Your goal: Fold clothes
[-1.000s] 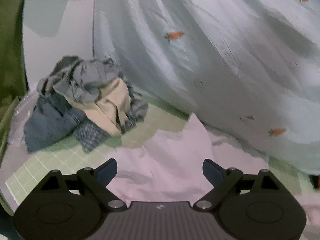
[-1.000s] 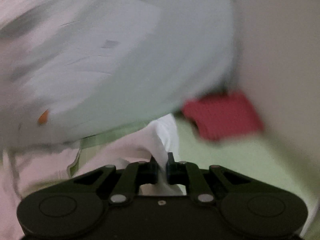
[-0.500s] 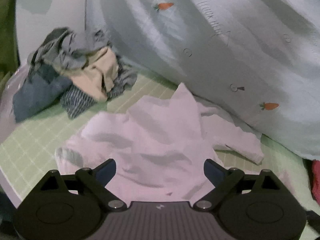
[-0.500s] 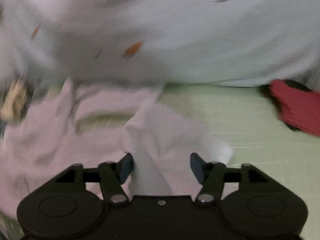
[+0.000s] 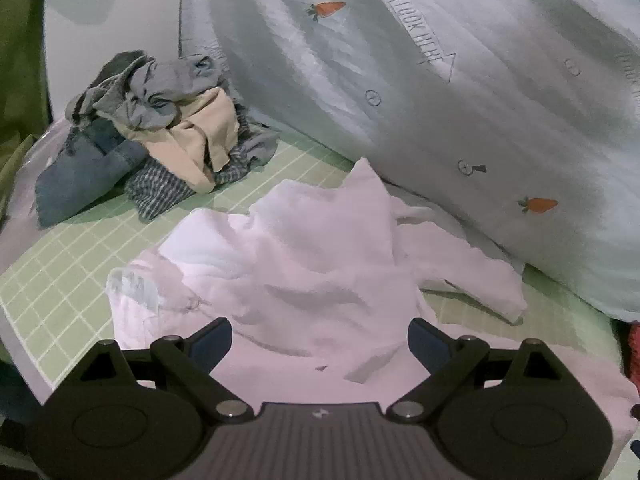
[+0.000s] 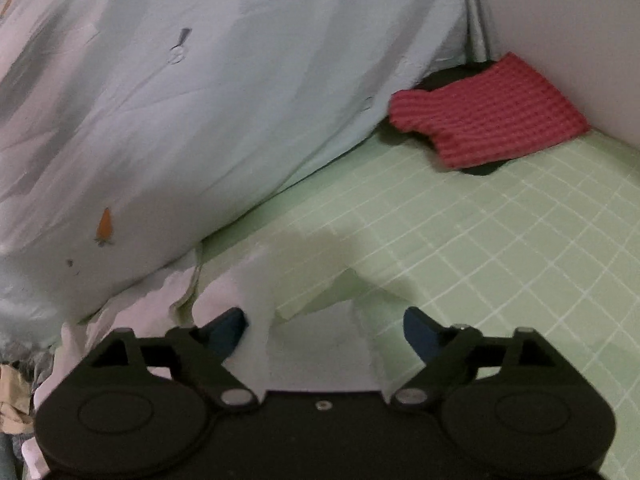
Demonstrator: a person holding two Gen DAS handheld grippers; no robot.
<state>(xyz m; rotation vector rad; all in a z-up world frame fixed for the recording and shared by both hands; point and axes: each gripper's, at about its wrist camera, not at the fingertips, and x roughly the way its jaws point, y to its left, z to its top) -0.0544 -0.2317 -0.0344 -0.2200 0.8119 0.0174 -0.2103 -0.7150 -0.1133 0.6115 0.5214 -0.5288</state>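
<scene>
A pale pink garment (image 5: 304,276) lies crumpled on the green checked sheet (image 5: 60,280). My left gripper (image 5: 319,340) hovers over its near part with jaws wide open and nothing clamped. In the right wrist view a white-pink flap of the same garment (image 6: 316,344) lies between the spread fingers of my right gripper (image 6: 326,330). Its jaws are opening, and the blue pads do not press the cloth.
A heap of grey, denim, beige and checked clothes (image 5: 152,136) sits at the back left. A big pale quilt with carrot prints (image 5: 460,92) runs along the back. A folded red knit (image 6: 488,112) lies in the far right corner by a white wall (image 6: 568,40).
My right gripper was shut on the garment's edge a second ago; it has let go, spread wide and dropped lower. The left view has drawn back, and the whole garment shows lying flat.
</scene>
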